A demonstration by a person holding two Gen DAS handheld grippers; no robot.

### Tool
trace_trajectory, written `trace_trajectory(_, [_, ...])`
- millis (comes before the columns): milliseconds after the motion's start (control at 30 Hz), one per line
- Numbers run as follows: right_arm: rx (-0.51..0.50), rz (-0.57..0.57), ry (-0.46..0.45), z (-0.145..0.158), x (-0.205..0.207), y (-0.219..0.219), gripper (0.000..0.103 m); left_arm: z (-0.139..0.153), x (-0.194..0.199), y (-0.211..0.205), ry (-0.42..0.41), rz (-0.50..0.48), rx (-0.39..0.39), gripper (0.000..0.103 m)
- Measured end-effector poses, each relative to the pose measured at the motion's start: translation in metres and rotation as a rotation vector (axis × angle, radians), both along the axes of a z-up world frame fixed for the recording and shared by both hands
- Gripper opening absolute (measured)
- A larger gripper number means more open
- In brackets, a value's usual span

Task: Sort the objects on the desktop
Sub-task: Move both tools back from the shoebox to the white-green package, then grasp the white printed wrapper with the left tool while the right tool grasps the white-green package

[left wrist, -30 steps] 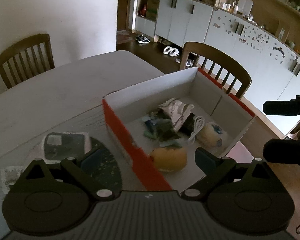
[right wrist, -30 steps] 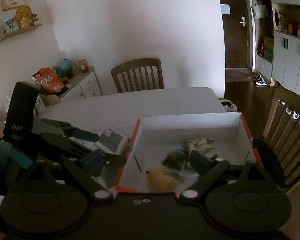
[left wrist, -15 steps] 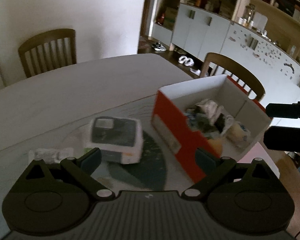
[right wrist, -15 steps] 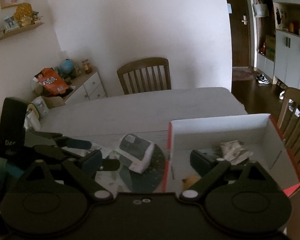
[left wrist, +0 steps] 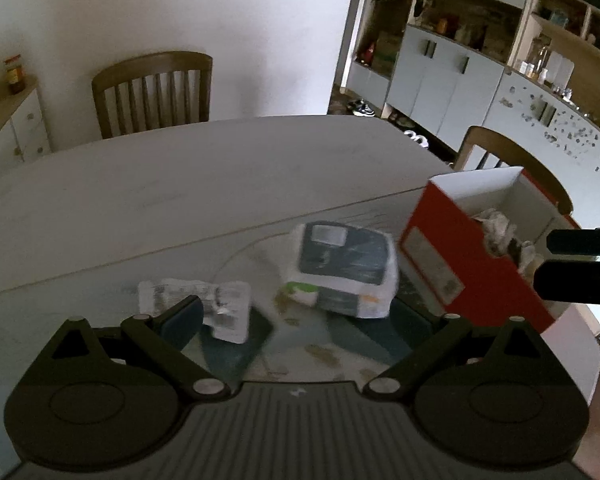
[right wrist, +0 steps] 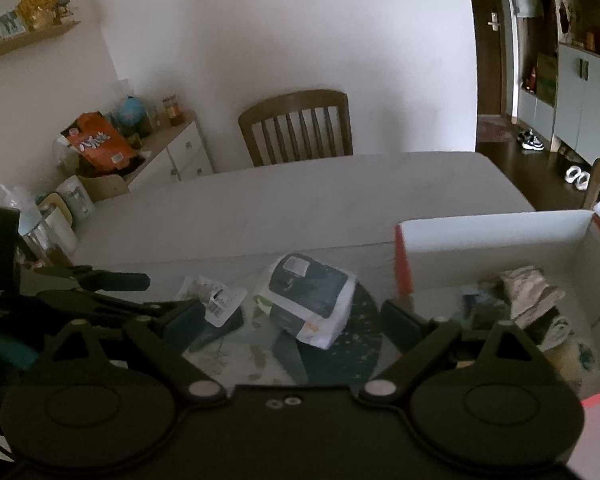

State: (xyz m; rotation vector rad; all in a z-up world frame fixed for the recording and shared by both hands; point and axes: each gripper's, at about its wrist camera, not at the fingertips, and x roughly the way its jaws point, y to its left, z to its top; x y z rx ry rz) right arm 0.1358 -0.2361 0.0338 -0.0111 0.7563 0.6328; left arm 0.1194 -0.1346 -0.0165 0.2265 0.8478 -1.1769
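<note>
A soft pack of tissues (left wrist: 344, 268), white with a dark blue top, lies on the table just left of the red box (left wrist: 452, 268). A small clear plastic packet (left wrist: 204, 304) with a barcode label lies further left. My left gripper (left wrist: 300, 320) hangs open above and in front of both, holding nothing. In the right wrist view the tissue pack (right wrist: 312, 300) and the packet (right wrist: 216, 300) lie ahead of my open, unladen right gripper (right wrist: 292, 320). The box (right wrist: 496, 248) is to its right, with a crumpled wrapper (right wrist: 528, 292) and other items inside.
The pack rests on a round dark mat (right wrist: 340, 352) on the grey table (left wrist: 180, 184). Wooden chairs (left wrist: 152, 92) stand at the far side and behind the box. A low cabinet with jars and bags (right wrist: 100, 144) stands at the left. The right table edge is close to the box.
Both views have swung left, away from the box interior. The tissue pack and the clear packet now sit between the fingers of each gripper; the box has slid to the right edge.
</note>
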Motion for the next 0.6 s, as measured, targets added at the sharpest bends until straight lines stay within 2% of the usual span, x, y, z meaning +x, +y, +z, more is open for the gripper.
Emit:
trace_trajectory(200, [-0.029, 0.01, 0.021, -0.015, 0.009, 0.027, 0.095, -0.019, 0.016, 0.004, -0.015, -0.031, 0.009, 0.1])
trace_trajectory(433, [-0.066, 0.008, 0.048, -0.032, 0.019, 0.045, 0.095, -0.035, 0.036, 0.0, -0.105, -0.138, -0.002, 0.1])
trace_trajectory(600, [-0.088, -0.007, 0.068, -0.044, 0.026, 0.054, 0.095, -0.049, 0.055, -0.005, -0.125, -0.225, -0.009, 0.1])
